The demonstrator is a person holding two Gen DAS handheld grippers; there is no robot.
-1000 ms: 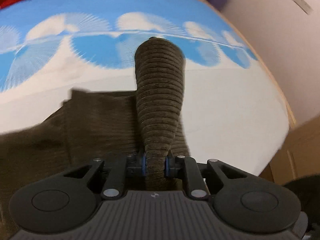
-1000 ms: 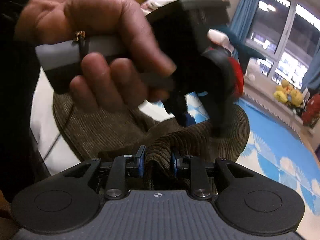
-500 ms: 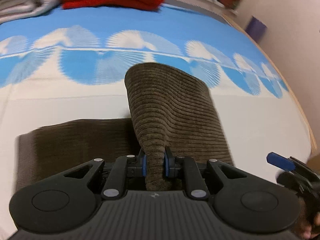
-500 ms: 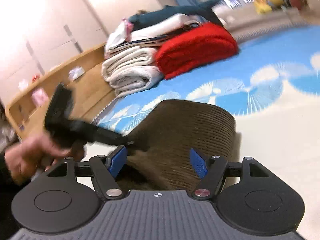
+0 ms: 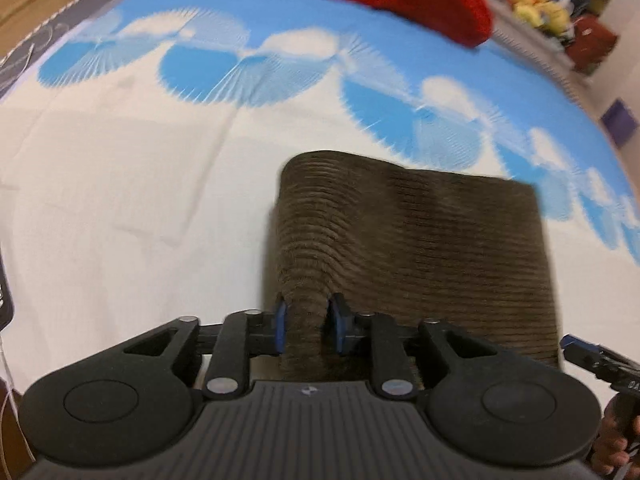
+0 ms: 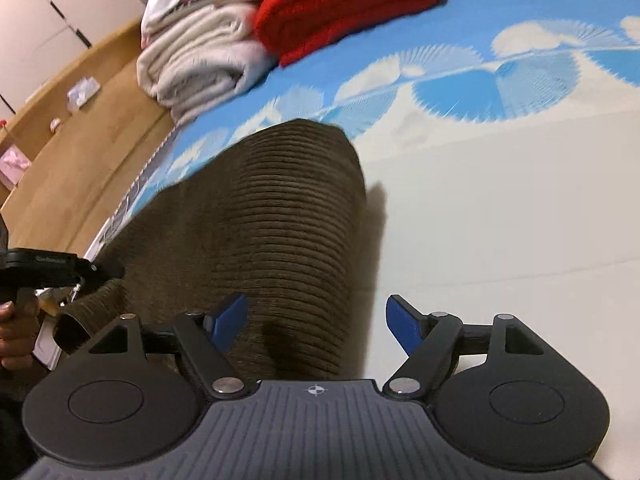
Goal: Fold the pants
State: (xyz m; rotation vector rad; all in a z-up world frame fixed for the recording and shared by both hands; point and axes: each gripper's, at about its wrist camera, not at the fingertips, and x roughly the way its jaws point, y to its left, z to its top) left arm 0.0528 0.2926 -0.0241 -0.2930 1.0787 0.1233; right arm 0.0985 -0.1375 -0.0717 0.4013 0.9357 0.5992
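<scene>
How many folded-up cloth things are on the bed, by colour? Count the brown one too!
Brown: 1, the corduroy pants
Red: 1, the red bundle
Cream: 1, the cream bundle
More cloth is stacked on top at the back, too blurred and cut off to count.
Total: 3

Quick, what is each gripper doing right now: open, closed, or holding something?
Left gripper: jaws have just been opening, brown corduroy pants bunched between them; grip unclear.
Right gripper: open, jaws have just been opening; pants between them, not pinched.
</scene>
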